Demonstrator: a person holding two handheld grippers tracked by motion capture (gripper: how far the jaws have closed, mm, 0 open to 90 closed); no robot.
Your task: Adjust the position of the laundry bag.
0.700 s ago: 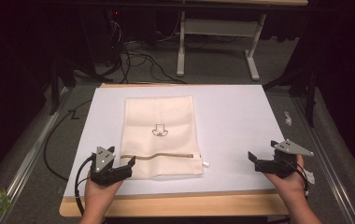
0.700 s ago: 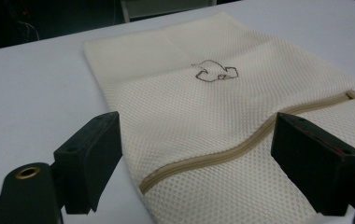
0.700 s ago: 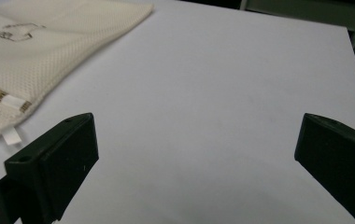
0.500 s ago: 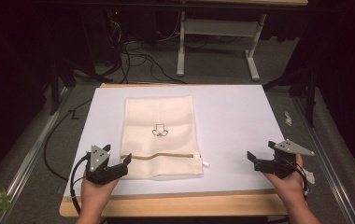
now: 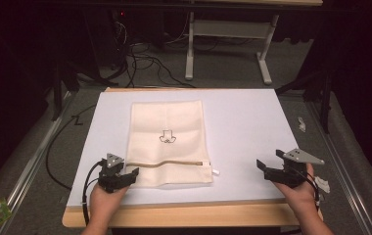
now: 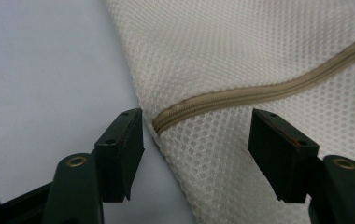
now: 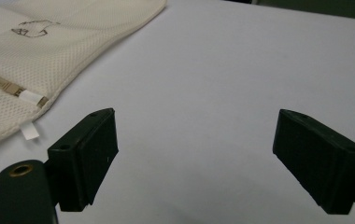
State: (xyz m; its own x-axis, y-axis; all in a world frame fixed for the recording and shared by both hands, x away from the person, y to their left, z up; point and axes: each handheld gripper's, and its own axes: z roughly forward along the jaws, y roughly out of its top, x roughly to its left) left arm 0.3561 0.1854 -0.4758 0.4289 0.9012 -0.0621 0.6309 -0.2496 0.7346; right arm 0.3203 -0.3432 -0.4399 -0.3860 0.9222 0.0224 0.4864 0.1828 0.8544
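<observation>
At lower left and lower right we see our black left gripper (image 5: pixel 134 173) and right gripper (image 5: pixel 261 164), each topped by a grey three-cornered plate, with brass-coloured rivets and black cables trailing.

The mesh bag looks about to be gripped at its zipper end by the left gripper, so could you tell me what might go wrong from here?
1. The left gripper is open, one jaw over the white table, the other over the mesh bag. Closing may catch just the edge, which could slip out.
2. The zipper ends between the jaws; pinching it might stop it opening.
3. The zipper pull lies well away from the open right gripper, so a long reach could drag the bag.
</observation>
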